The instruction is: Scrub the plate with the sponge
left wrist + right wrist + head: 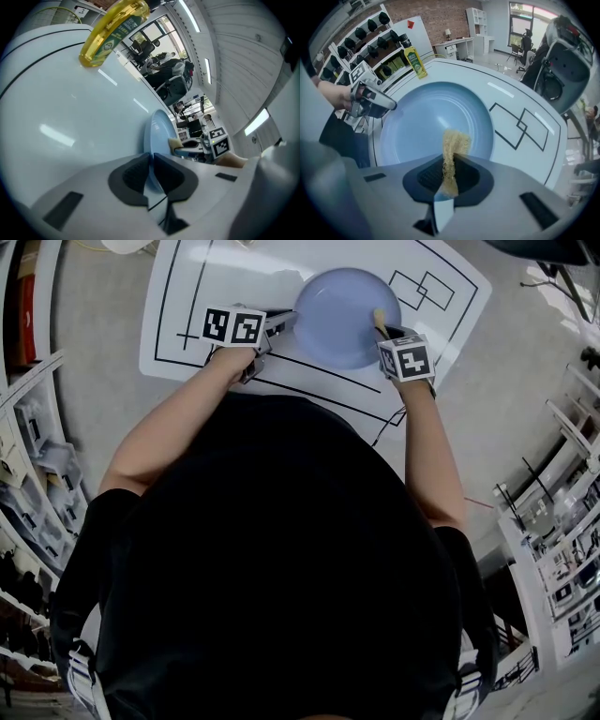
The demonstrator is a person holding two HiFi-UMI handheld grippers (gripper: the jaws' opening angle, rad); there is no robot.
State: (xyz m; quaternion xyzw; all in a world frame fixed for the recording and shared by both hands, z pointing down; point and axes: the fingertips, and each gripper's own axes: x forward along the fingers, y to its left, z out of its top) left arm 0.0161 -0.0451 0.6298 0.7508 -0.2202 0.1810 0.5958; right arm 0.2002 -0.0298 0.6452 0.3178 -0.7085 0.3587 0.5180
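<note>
Both clamped: left gripper's (151, 158) fingers (131, 177) on plate (426, 119) rim, right gripper's (451, 158) on half-hidden sponge (455, 140).

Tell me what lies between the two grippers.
The blue plate, seen in the head view: left gripper grips its rim, right gripper holds the sponge over it.

Bright, even overhead light, strip-lamp glare on the white table (93, 108), strong fisheye distortion at the edges

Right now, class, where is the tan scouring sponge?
The tan scouring sponge is clamped in the right gripper, its tip over the round pale-blue plate, at the plate's right side in the head view.
</note>
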